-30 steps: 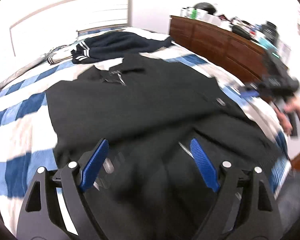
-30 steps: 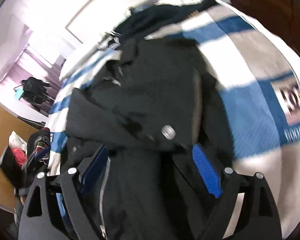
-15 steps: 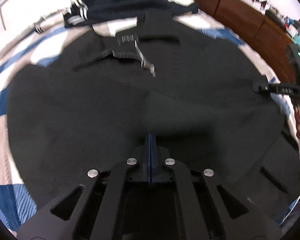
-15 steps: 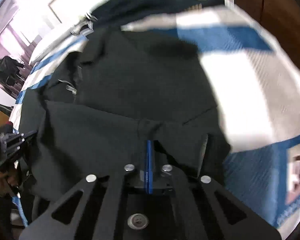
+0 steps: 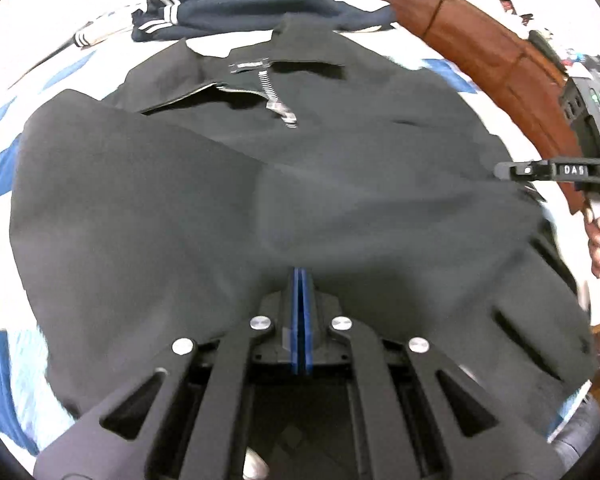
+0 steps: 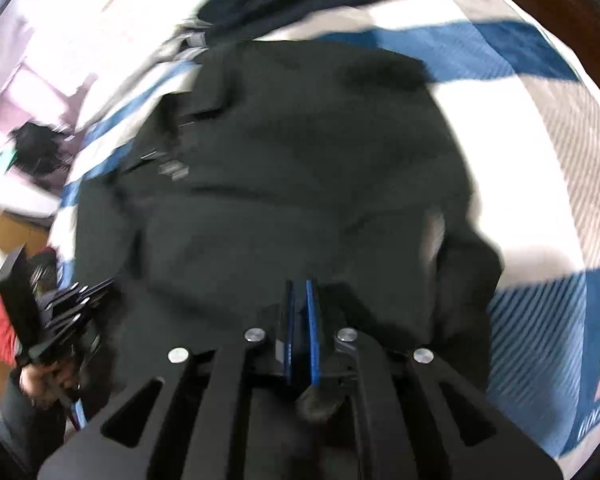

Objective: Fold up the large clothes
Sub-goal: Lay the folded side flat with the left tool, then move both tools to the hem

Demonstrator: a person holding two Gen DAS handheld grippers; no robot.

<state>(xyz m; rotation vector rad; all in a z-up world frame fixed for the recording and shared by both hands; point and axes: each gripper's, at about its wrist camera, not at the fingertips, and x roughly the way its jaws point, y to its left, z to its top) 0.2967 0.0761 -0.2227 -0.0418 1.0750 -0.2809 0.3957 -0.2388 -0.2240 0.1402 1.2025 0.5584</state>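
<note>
A large black zip jacket (image 5: 260, 184) lies on the blue-and-white striped bed, collar and silver zipper (image 5: 274, 98) at the far end. My left gripper (image 5: 300, 276) is shut on the jacket's near hem and lifts it over the body. My right gripper (image 6: 301, 288) is shut on the same hem further right; it shows in the left wrist view (image 5: 504, 170) pinching the fabric edge. In the right wrist view the jacket (image 6: 300, 168) spreads ahead, and the left gripper (image 6: 80, 300) shows at the left edge.
A dark navy garment with white stripes (image 5: 236, 4) lies beyond the collar. A brown wooden dresser (image 5: 492, 60) with clutter on top runs along the bed's right side. The striped bedspread (image 6: 540, 152) is bare to the right of the jacket.
Both grippers went from open above the hem to shut on it. They have since carried the hem up and forward towards the collar; the jacket now fills both views.
</note>
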